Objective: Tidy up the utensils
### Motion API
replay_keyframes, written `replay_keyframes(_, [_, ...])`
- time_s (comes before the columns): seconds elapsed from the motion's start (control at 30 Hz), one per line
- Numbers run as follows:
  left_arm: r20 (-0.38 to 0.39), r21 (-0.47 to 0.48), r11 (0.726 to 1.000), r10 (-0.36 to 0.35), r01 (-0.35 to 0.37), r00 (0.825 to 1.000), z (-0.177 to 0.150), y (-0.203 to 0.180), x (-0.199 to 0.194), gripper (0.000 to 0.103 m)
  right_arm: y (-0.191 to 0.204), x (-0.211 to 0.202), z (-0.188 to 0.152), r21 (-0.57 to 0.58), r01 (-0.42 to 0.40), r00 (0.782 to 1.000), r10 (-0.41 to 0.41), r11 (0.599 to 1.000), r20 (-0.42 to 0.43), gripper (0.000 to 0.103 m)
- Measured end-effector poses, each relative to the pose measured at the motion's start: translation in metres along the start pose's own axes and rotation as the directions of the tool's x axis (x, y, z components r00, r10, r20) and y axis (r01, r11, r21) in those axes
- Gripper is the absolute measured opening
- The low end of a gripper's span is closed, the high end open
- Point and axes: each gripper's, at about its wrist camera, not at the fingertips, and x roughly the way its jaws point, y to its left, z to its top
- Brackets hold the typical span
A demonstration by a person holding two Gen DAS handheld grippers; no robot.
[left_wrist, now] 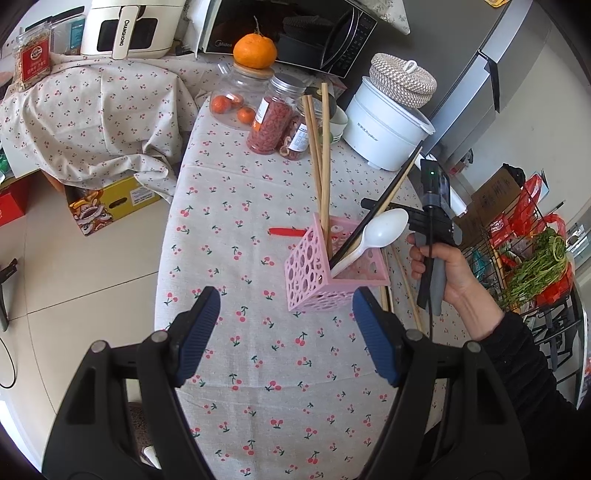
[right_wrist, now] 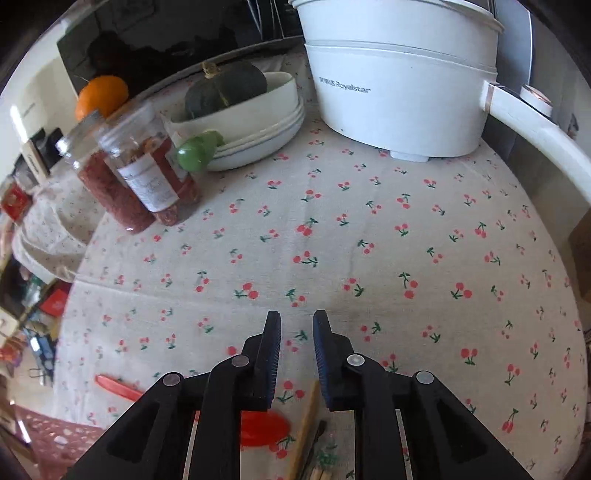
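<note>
A pink perforated holder (left_wrist: 332, 273) stands on the cherry-print tablecloth (left_wrist: 258, 369). It holds two wooden chopsticks (left_wrist: 323, 155), a black pair (left_wrist: 384, 199) and a white spoon (left_wrist: 380, 232). My left gripper (left_wrist: 285, 295) hovers just in front of it, open and empty. A red spoon (left_wrist: 286, 232) lies behind the holder, and loose wooden chopsticks (left_wrist: 406, 291) lie to its right. In the right wrist view my right gripper (right_wrist: 297, 321) shows a narrow gap with nothing in it. The red spoon (right_wrist: 258, 424) and a wooden chopstick (right_wrist: 306, 424) lie beneath it; the holder (right_wrist: 55, 439) sits at lower left.
A white cooker pot (right_wrist: 399, 81), stacked bowls (right_wrist: 258, 140) with a green squash, and jars (right_wrist: 147, 177) line the table's far side. A microwave (left_wrist: 295, 33) stands behind. A wire rack with greens (left_wrist: 535, 266) is on the right, and floor lies past the table's left edge.
</note>
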Motion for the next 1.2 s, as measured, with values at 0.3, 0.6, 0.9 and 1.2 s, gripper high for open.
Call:
replay_keyframes(0.3, [-0.006, 0.008, 1.000, 0.010, -0.010, 1.000, -0.001, -0.003, 0.003, 0.075, 0.048, -0.007, -0.031, -0.442, -0.143, 0.985, 0.082, 0.885, -0.155, 0.052])
replay_keyframes(0.6, [-0.013, 0.011, 1.000, 0.010, -0.010, 1.000, 0.000, -0.005, 0.006, 0.075, 0.038, 0.007, -0.033, -0.389, 0.004, 0.992, -0.052, 0.921, -0.113, 0.025])
replay_keyframes(0.9, [-0.008, 0.025, 1.000, 0.005, -0.005, 1.000, -0.003, -0.008, 0.003, 0.075, 0.029, -0.011, -0.055, -0.331, -0.078, 0.991, 0.036, 0.940, -0.130, 0.049])
replay_keyframes(1.2, [-0.016, 0.042, 0.999, 0.015, -0.015, 1.000, -0.007, -0.013, 0.008, 0.075, 0.033, -0.022, -0.074, -0.375, -0.016, 0.998, -0.008, 0.927, -0.063, 0.026])
